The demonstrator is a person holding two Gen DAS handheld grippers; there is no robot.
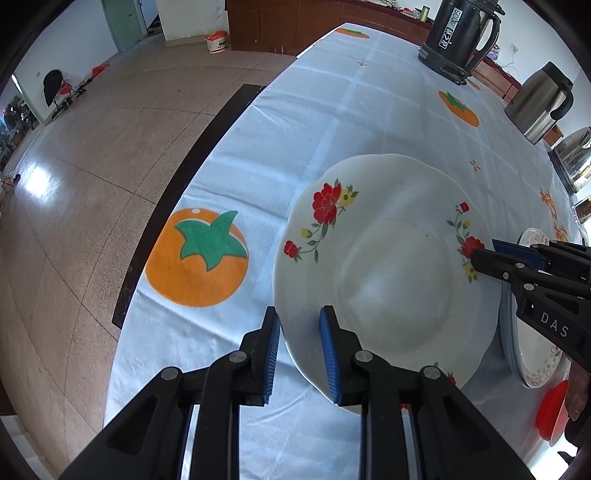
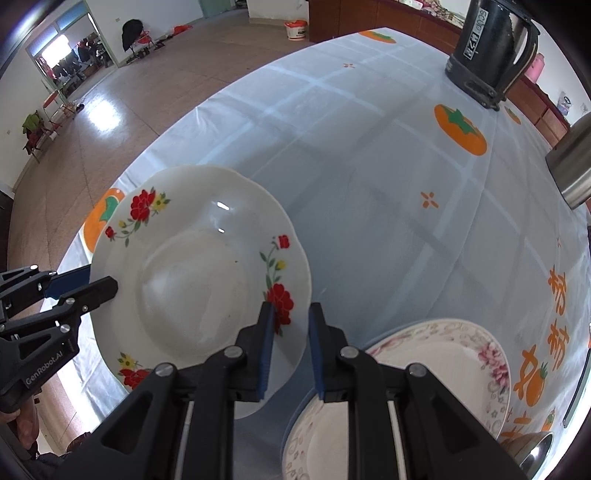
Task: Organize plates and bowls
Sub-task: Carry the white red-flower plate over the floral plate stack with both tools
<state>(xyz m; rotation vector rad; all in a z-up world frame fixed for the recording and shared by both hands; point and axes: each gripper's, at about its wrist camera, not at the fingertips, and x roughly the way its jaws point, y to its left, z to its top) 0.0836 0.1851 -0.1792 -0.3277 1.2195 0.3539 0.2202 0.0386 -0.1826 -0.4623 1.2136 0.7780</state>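
Observation:
A white plate with red flowers (image 1: 388, 266) (image 2: 192, 288) hangs tilted just above the tablecloth, with both grippers on it. My left gripper (image 1: 301, 350) is shut on its near left rim, one blue pad under the edge and one on top. From the right wrist view that gripper (image 2: 99, 280) shows at the plate's left edge. My right gripper (image 2: 290, 350) is shut on the opposite rim beside a red flower, and it comes in from the right in the left wrist view (image 1: 485, 254). A pink-flowered plate (image 2: 443, 362) (image 1: 535, 369) lies on another patterned plate (image 2: 306, 435) just right of the held one.
The light blue tablecloth with orange fruit prints (image 1: 332, 122) (image 2: 369, 184) covers the table; its edge drops off at the left. A black kettle (image 1: 461, 33) (image 2: 487, 48) and a steel jug (image 1: 539, 99) (image 2: 572, 162) stand at the back right. A metal bowl (image 2: 532, 450) sits near right.

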